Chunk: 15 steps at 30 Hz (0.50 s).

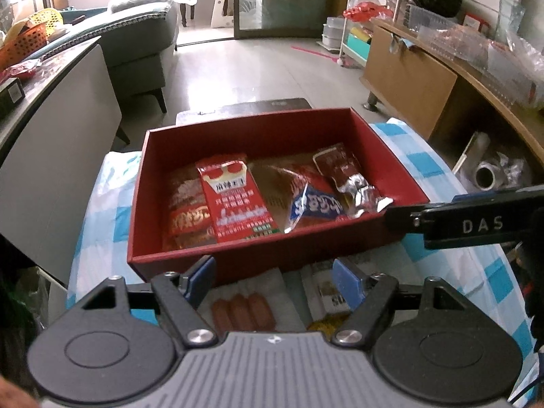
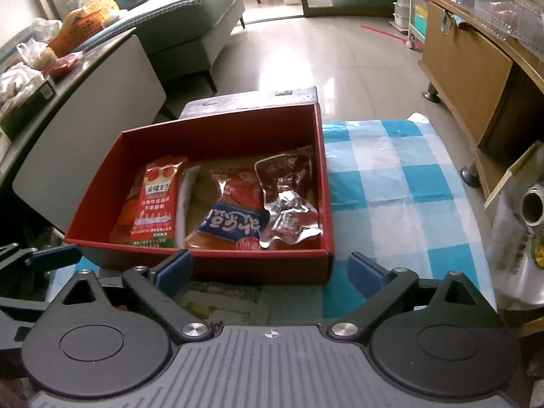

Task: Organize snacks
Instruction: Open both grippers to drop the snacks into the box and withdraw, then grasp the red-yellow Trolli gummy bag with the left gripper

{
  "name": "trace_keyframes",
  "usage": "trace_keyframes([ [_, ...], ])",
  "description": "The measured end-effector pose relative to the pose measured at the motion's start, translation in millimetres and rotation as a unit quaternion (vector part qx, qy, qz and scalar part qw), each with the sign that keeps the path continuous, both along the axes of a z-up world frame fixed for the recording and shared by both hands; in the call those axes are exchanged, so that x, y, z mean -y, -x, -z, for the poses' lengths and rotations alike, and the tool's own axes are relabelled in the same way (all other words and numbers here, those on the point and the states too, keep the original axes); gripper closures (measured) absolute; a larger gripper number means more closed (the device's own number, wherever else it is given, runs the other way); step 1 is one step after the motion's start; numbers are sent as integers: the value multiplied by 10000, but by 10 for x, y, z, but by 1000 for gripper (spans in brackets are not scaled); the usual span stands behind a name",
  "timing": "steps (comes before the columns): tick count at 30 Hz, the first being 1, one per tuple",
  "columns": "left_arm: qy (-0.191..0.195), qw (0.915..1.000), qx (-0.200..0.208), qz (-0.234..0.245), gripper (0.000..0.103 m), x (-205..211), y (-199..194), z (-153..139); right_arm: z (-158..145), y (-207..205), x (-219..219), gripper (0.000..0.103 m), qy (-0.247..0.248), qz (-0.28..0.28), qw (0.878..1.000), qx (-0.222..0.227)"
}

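Observation:
A red box [image 1: 159, 244] [image 2: 326, 183] stands on the blue-checked cloth and holds several snack packs: a red pack with white characters [image 1: 234, 200] [image 2: 158, 204], a blue-labelled pack [image 1: 316, 205] [image 2: 234, 224] and a brown foil pack [image 1: 343, 173] [image 2: 289, 190]. My left gripper [image 1: 274, 280] is open and empty, just in front of the box, above a sausage pack [image 1: 243, 312] and a printed pack [image 1: 329, 292] on the cloth. My right gripper [image 2: 268, 272] is open and empty at the box's near right corner; it also shows in the left wrist view [image 1: 476, 221].
The checked cloth [image 2: 391, 187] spreads right of the box. A dark stool [image 2: 251, 98] sits behind the box. A grey table [image 1: 51, 129] stands left, a wooden cabinet [image 2: 469, 68] right, with a foil roll [image 2: 533, 207] below it.

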State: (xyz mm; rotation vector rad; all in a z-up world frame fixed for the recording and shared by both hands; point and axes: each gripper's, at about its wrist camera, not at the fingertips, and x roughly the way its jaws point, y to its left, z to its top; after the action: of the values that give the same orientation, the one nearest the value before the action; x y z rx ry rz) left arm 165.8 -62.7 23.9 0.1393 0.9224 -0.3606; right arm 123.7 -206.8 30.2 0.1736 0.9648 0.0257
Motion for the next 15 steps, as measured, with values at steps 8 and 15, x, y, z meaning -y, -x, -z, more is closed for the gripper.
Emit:
trace_keyframes([
  [8, -64, 9998, -106, 140, 33, 57, 161, 63, 16, 228, 34, 0, 103, -1, 9999, -85],
  [15, -50, 9995, -260, 169, 33, 35, 253, 112, 39, 429, 3, 0, 97, -90, 9998, -173],
])
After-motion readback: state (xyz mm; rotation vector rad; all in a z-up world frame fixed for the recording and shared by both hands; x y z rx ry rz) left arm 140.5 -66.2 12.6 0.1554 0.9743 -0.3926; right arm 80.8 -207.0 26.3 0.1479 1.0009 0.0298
